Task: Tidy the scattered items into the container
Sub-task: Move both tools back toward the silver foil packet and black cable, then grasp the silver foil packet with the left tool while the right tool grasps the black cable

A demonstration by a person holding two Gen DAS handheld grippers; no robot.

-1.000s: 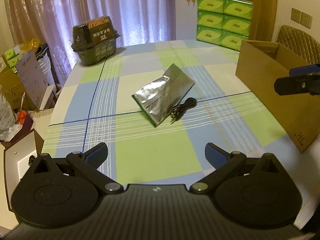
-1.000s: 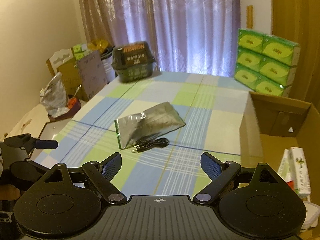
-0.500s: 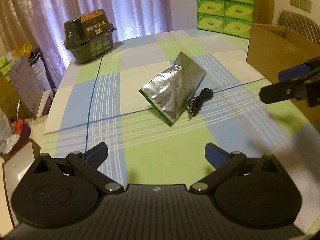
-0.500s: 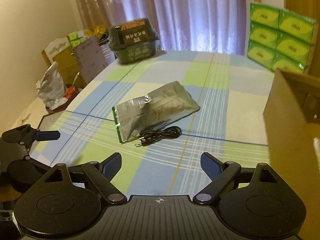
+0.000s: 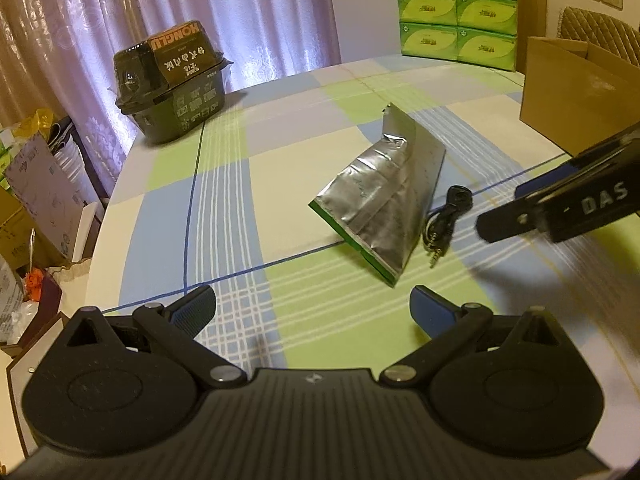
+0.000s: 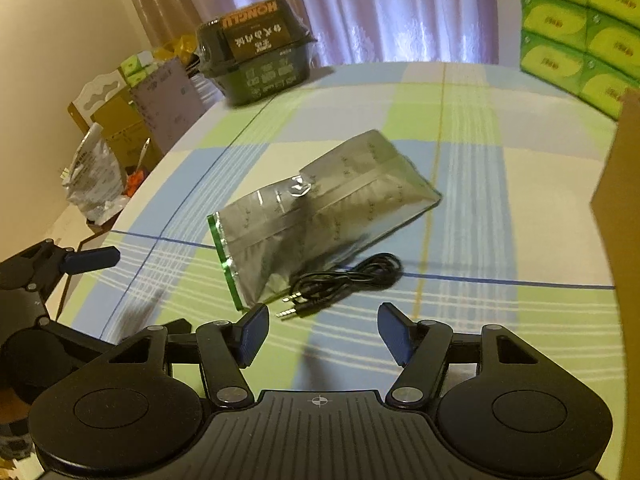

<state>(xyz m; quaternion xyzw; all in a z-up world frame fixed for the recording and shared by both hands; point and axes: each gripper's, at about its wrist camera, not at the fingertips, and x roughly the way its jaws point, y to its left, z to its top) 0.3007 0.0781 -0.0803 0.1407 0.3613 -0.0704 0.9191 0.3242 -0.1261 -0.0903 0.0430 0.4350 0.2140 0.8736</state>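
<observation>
Lying just ahead of the right gripper's (image 6: 320,336) spread fingers (image 6: 253,334), black cable (image 6: 344,280).

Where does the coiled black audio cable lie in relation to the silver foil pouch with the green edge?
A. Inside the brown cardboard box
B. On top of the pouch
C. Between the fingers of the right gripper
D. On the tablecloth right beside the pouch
D: the coiled black audio cable lies on the checked tablecloth along the edge of the silver foil pouch with the green edge; the right gripper is open with nothing between its fingers.
</observation>
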